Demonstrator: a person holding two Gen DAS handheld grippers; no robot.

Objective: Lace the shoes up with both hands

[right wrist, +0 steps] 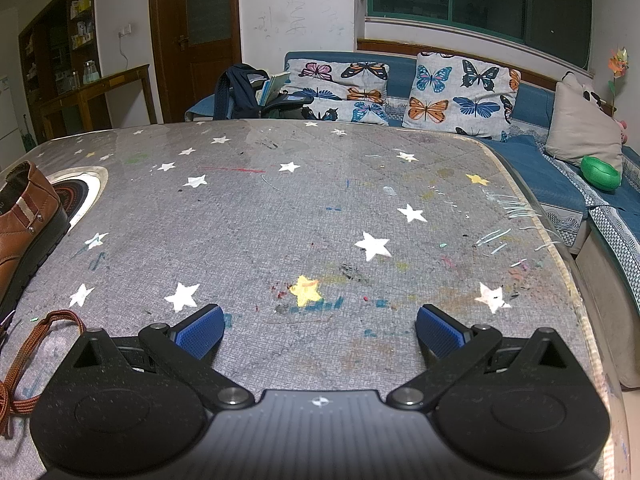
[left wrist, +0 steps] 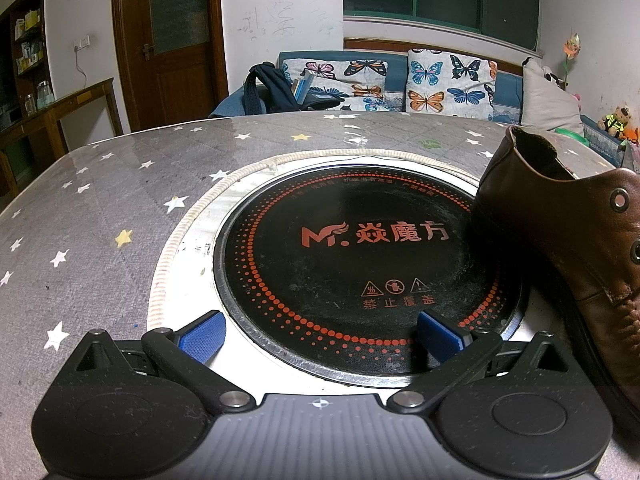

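Observation:
A brown leather shoe [left wrist: 568, 224] with bare metal eyelets stands at the right of the left wrist view, its heel over the black round hotplate [left wrist: 360, 264]. My left gripper [left wrist: 320, 334] is open above the hotplate's near rim, left of the shoe, holding nothing. The right wrist view catches the shoe [right wrist: 24, 224] at its left edge. A brown woven lace [right wrist: 28, 360] lies loose on the table at the lower left. My right gripper [right wrist: 320, 330] is open over the starred cloth, to the right of the lace, with nothing between its blue pads.
The table [right wrist: 320, 208] wears a grey cloth with stars and paint marks; its right edge drops off near a blue sofa [right wrist: 560, 184] with butterfly cushions. A backpack [right wrist: 240, 92] sits beyond the far edge. A wooden side table [left wrist: 60, 112] stands at the left.

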